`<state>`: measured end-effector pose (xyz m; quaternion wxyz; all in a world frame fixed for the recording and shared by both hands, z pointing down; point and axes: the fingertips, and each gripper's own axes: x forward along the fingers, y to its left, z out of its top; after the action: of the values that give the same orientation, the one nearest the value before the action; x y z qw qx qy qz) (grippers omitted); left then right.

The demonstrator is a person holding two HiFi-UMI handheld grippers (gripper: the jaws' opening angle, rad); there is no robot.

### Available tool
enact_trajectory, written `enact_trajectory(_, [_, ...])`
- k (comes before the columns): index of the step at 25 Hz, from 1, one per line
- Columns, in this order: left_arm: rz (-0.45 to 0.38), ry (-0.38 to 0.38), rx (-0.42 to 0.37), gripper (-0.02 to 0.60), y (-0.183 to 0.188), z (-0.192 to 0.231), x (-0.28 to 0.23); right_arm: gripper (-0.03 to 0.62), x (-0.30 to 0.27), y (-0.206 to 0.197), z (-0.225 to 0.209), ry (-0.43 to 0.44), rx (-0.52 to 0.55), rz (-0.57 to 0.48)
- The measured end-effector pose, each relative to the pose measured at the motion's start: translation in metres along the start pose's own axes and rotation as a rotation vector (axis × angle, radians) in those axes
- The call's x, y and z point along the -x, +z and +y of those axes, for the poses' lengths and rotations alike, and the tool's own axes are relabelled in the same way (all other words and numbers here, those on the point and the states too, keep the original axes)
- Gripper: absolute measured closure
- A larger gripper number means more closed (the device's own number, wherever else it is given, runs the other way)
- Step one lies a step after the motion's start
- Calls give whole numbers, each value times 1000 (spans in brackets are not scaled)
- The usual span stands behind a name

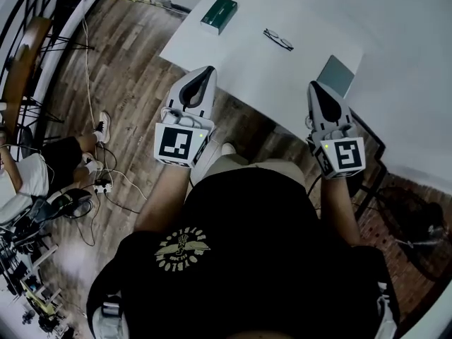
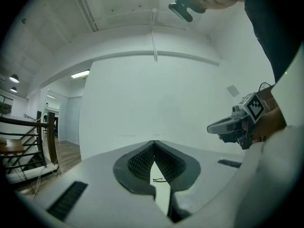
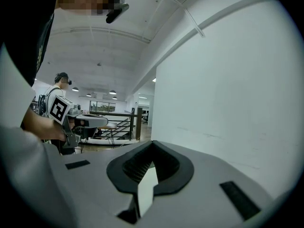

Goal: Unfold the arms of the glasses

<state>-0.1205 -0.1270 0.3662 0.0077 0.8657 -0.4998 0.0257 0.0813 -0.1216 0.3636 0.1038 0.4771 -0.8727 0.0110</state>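
Observation:
Dark-framed glasses (image 1: 278, 39) lie on the white table (image 1: 240, 62), too small here to tell how their arms stand. Both grippers hang short of the table's near edge, well back from the glasses. My left gripper (image 1: 207, 70) is shut with nothing in it; in the left gripper view its jaws (image 2: 154, 145) meet at the tips, and the glasses (image 2: 160, 179) show through the gap below. My right gripper (image 1: 313, 85) is also shut and empty, its jaws (image 3: 152, 145) touching at the tips. Each gripper view shows the other gripper off to the side.
A green box (image 1: 219, 14) lies at the table's far left. A flat grey piece (image 1: 336, 75) sits by the near edge, just ahead of the right gripper. Cables (image 1: 106, 182) and another person's legs (image 1: 67, 154) are on the wooden floor to the left.

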Motion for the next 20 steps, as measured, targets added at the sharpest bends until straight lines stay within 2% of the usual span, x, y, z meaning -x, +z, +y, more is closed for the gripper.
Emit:
enact_trajectory(5, [-13, 5, 1, 575, 4, 18, 3, 595, -19, 11, 16, 23, 23, 1])
enact_trajectory(10, [4, 22, 22, 575, -9, 31, 6, 594, -33, 6, 20, 35, 35, -1])
enact_trajectory(14, [17, 37, 3, 575, -15, 38, 2, 594, -50, -1, 13, 48, 24, 6])
enact_trajectory(20, [84, 65, -9, 575, -33, 50, -28, 594, -89, -10, -6, 90, -26, -9])
